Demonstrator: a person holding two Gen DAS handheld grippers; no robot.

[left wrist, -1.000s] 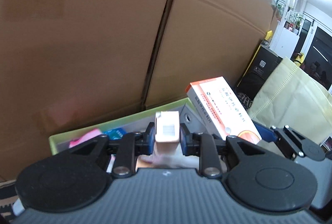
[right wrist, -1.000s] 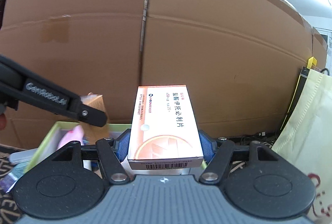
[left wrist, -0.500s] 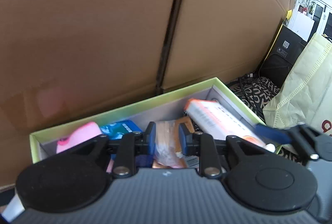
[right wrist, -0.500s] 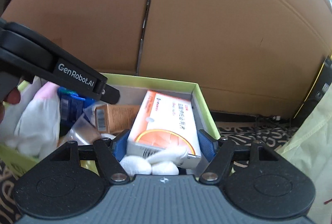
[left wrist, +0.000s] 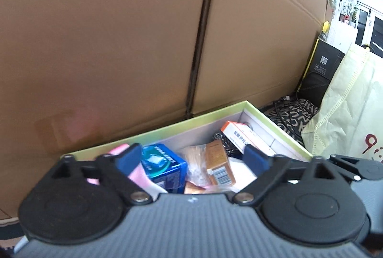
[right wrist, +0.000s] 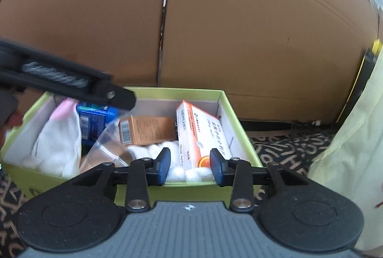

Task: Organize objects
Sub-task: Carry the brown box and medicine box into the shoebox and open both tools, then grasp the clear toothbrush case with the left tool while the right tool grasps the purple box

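Left gripper [left wrist: 192, 160] has just sprung its jaws wide, nothing between the pads, hovering over the green-rimmed box [right wrist: 225, 112]; the small orange carton [right wrist: 148, 130] lies loose inside on cotton balls [right wrist: 182, 172]. Right gripper [right wrist: 190, 167] has just narrowed its jaws, empty and part open, at the box's near edge. The orange-and-white medicine box [right wrist: 198, 136] leans along the right wall. Cardboard cartons [right wrist: 251, 26] crowd the far rim; patterned floor [right wrist: 287, 150] lies free at right.

Cluttered home: cardboard cartons [left wrist: 119, 42], patterned rug [right wrist: 287, 150].
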